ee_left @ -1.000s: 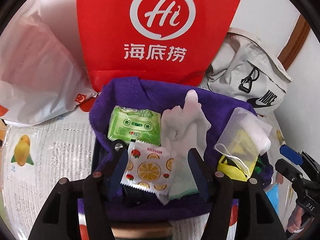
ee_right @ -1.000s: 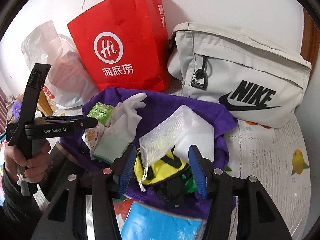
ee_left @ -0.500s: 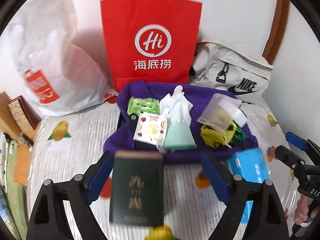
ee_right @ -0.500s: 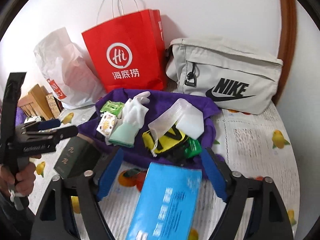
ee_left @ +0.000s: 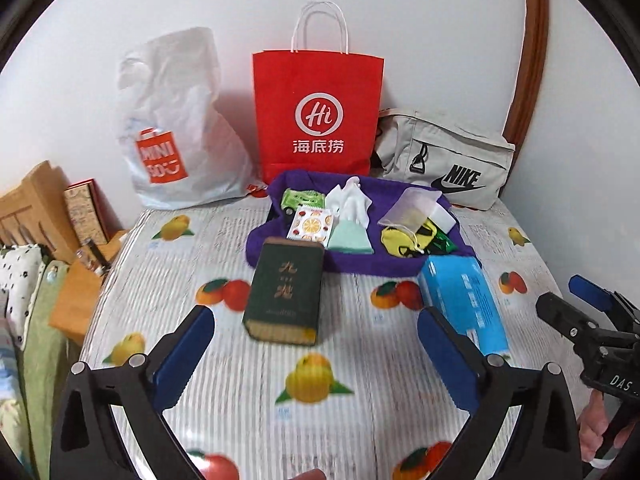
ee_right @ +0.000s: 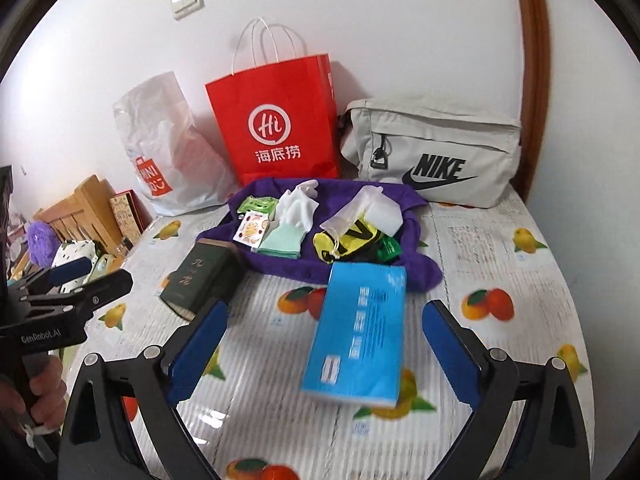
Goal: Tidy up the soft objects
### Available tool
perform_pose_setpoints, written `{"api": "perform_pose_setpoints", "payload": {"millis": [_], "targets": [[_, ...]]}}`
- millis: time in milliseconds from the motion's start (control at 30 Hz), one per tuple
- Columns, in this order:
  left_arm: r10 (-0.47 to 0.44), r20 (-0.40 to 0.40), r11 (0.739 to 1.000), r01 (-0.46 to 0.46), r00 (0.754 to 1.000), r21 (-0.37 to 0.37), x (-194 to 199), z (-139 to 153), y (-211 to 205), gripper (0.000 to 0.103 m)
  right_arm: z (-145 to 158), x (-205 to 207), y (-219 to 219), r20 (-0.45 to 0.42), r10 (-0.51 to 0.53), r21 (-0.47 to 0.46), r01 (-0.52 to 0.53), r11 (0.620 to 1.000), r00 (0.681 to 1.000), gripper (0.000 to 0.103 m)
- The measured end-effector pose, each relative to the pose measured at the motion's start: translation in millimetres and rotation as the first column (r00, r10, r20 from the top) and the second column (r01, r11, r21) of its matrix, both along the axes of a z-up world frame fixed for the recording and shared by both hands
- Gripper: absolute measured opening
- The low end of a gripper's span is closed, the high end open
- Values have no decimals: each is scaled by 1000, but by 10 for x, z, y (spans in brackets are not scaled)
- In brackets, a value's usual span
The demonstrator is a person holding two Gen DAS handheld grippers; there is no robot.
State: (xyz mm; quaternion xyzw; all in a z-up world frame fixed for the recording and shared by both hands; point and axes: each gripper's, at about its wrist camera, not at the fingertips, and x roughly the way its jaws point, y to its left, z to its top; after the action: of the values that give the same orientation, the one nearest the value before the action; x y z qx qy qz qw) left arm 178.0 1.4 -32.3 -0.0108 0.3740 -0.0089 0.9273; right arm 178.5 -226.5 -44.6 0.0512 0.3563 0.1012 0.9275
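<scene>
Both grippers, left gripper (ee_left: 316,356) and right gripper (ee_right: 324,348), just spread wide, holding nothing; small soft stuff sits gathered on purple towel (ee_left: 360,258)

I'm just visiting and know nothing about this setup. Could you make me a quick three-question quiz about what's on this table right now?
1. True or false: the dark green box lies on top of the purple cloth.
2. Which bag stands directly behind the purple cloth? A. the red paper bag B. the white plastic bag C. the grey Nike bag
3. Fill in: the left tool and the right tool both have their jaws ____, with nothing gripped between them.

Key: 1. False; it lies on the fruit-print tablecloth, in front of the cloth. 2. A. 3. Open; the jaws have just been opening.
</scene>
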Motion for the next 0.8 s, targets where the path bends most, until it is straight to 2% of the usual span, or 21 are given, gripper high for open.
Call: {"api": "perform_pose_setpoints", "payload": {"millis": [267, 367, 467, 600, 800], "targets": [[10, 58, 1000, -11, 998, 11, -713, 73, -74, 103, 60, -645, -37, 12, -40, -26, 41, 999, 999, 97], [17, 63, 1000, -17, 998, -3, -905, 79, -101, 103, 71, -842, -56, 21, -45, -27, 46, 999, 999, 97], [21, 66, 1000, -22, 998, 18, -1085, 77, -152, 103, 67, -1055, -83, 21, -58, -29, 58, 998, 998, 97], [22, 84, 996, -30, 996, 88, -1253, 84, -247, 103, 84, -1249, -113, 34, -55, -29, 56, 998, 998, 97], [21, 93, 995, -30, 995, 94, -1408, 88, -304, 103, 100, -1423, -108, 52, -55, -40, 57, 998, 997, 97]]}}
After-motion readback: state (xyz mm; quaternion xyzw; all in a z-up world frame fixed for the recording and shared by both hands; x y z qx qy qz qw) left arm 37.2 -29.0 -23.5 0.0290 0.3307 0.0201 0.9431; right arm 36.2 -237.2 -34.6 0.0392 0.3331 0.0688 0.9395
